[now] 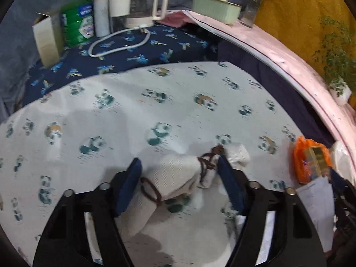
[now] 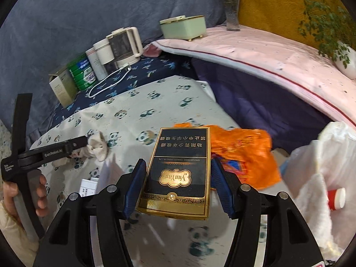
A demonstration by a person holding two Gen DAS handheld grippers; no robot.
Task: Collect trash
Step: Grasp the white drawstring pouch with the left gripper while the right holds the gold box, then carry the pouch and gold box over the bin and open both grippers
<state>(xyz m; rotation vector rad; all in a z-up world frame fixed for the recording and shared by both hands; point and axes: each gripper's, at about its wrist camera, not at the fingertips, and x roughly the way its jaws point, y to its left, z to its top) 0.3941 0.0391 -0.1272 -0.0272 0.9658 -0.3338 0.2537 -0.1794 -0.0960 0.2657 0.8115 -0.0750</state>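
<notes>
A white knitted cloth bundle (image 1: pixel 178 173) tied with brown cord lies on the panda-print sheet (image 1: pixel 133 115). My left gripper (image 1: pixel 179 162) straddles it, open; the right pad touches the cloth and the left pad stands at its edge. In the right wrist view the same gripper (image 2: pixel 85 142) rests at the cloth (image 2: pixel 98 148), held by a hand (image 2: pixel 40 191). My right gripper (image 2: pixel 178 162) is shut on a black and gold cigarette box (image 2: pixel 180 173), lifted above the sheet. An orange plastic bag (image 2: pixel 244 151) lies just behind the box.
A white plastic bag (image 2: pixel 322 166) with a red-and-white bottle (image 2: pixel 337 198) sits at the right. At the back stand a kettle (image 1: pixel 144 4), a green tin (image 1: pixel 77 24) and a carton (image 1: pixel 47 40). A pink quilt (image 1: pixel 278 57) carries a mint box (image 1: pixel 215 6) and a vase (image 1: pixel 251 11).
</notes>
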